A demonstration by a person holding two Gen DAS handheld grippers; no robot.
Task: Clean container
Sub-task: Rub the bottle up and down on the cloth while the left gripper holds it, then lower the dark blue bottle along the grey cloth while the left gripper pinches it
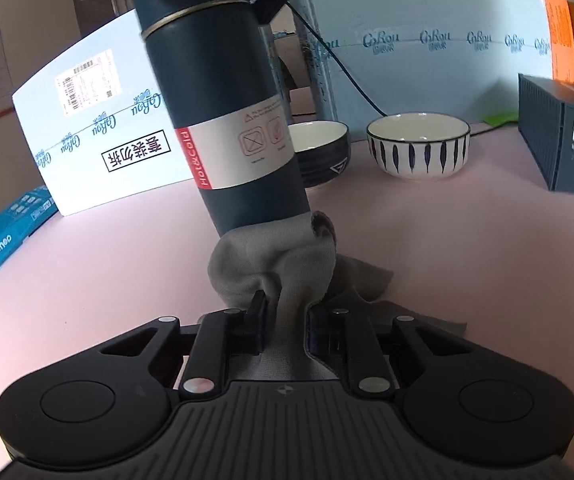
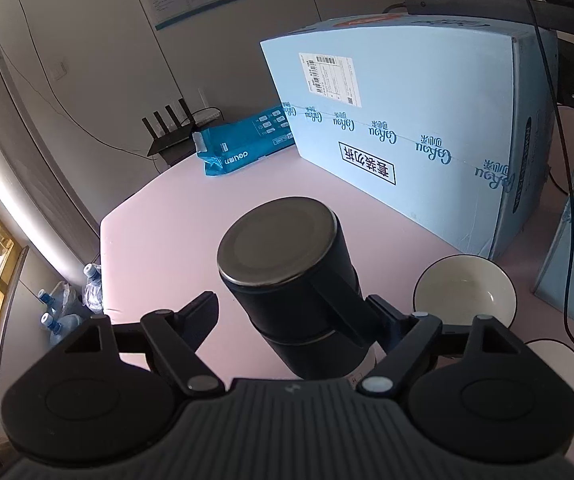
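The dark blue flask (image 1: 223, 92) stands tilted on the pink desk (image 1: 467, 248), its lower end wrapped by a grey cloth (image 1: 271, 264). A white band around its body carries a red strip reading "Hot&Cold" and small warning pictograms; a thin metal ring circles it near the top. In the right wrist view the flask (image 2: 287, 276) is seen from above, its round metal-rimmed lid facing the camera.

The left gripper (image 1: 285, 312) is pinching the grey cloth, which bunches up between its fingers and presses against the base of the flask directly ahead. The right gripper (image 2: 293, 312) sits around the flask's upper part with its fingers spread; the right finger lies against the flask's side, while the left finger stands clear of it.

Just behind the flask sits a dark bowl (image 1: 321, 152) with a white inside, and beside it a white bowl (image 1: 419, 146) with dark leaf-like stripes; nothing can be seen inside either.

A large light blue box (image 1: 99, 120) stands at the left, printed with a repeated "CoRou" logo, a framed line of Chinese characters and a white barcode label. A second light blue box (image 1: 427, 52) with the same logo stands behind the bowls. A blue "deli" package (image 1: 3, 236) lies at the far left, and a dark grey box (image 1: 563, 136) at the right shows "MOMEN" and "INSPIRA", cut off by the frame.
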